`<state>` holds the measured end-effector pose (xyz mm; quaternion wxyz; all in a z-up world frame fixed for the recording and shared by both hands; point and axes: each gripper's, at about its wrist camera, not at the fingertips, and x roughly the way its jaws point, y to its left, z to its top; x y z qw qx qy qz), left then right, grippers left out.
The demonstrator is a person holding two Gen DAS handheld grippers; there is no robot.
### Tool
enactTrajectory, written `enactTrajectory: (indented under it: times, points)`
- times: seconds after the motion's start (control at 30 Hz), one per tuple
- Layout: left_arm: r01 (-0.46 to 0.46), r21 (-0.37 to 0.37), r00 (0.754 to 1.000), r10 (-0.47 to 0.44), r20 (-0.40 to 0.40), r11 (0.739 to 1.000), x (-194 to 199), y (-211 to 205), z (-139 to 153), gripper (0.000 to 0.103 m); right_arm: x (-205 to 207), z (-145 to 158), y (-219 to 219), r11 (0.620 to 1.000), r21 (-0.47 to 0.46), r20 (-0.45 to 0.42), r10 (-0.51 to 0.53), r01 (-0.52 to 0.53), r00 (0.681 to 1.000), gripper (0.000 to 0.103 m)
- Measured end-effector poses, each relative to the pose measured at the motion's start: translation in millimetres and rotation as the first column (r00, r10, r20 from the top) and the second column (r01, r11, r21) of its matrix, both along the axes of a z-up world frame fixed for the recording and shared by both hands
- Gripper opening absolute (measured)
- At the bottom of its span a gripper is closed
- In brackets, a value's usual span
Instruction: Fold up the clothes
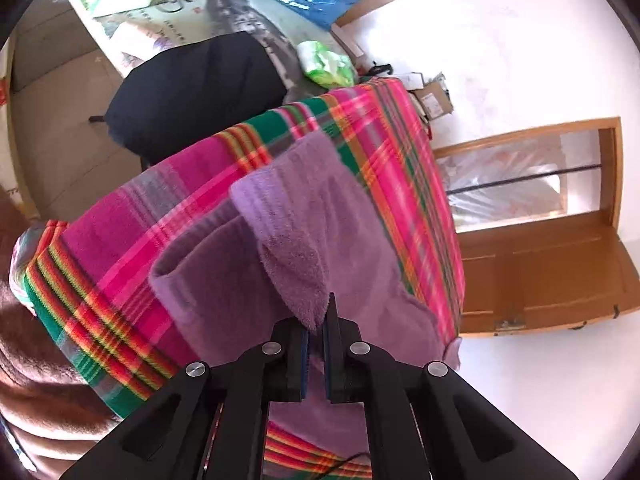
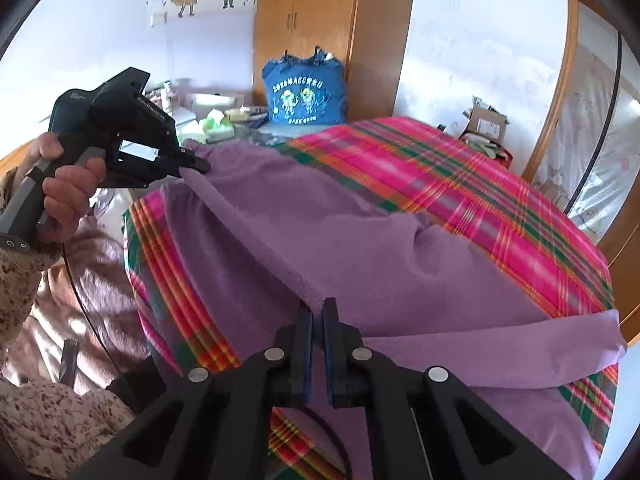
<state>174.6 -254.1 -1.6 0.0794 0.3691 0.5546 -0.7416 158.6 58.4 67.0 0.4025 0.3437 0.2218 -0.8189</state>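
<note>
A purple fleece garment lies spread over a table covered in a pink, green and orange plaid cloth. My left gripper is shut on a bunched corner of the purple garment, lifted above the table. In the right wrist view the left gripper shows at the far left, held by a hand, pinching the garment's far edge. My right gripper is shut on a raised fold of the same garment near the table's front. The fabric stretches in a ridge between both grippers.
A blue printed bag stands at the far end of the table by a wooden wardrobe. A black chair back sits beside the table. Green packets and papers lie beyond. A wooden door and cardboard boxes are to the right.
</note>
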Motion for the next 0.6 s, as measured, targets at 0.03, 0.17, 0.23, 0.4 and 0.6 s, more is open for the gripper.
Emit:
enactTrajectory:
  times: [0.03,0.17,0.23,0.4,0.6]
  points:
    - [-0.007,0.008,1.000,0.007,0.003,1.000,2,0,-4,0.005,1,-3,0,1.000,0.004,0.006,0.000,0.000,1.000,0.005]
    - [-0.012,0.020,1.000,0.012,0.018,1.000,6,0,-16,0.005,2,-17,-2,1.000,0.024,0.027,-0.003,0.002,1.000,0.005]
    - [-0.020,0.024,1.000,0.020,0.020,1.000,8,-1,-20,0.005,3,-21,-3,1.000,0.031,0.032,-0.005,0.004,0.999,0.005]
    - [-0.025,0.021,0.999,0.025,0.033,0.999,10,-3,-28,0.005,7,-30,-4,0.999,0.049,0.036,-0.004,0.002,0.999,0.005]
    - [-0.031,0.027,0.999,0.030,0.027,0.999,13,-4,-31,0.005,10,-35,-7,0.997,0.073,0.024,-0.002,0.000,1.000,0.005]
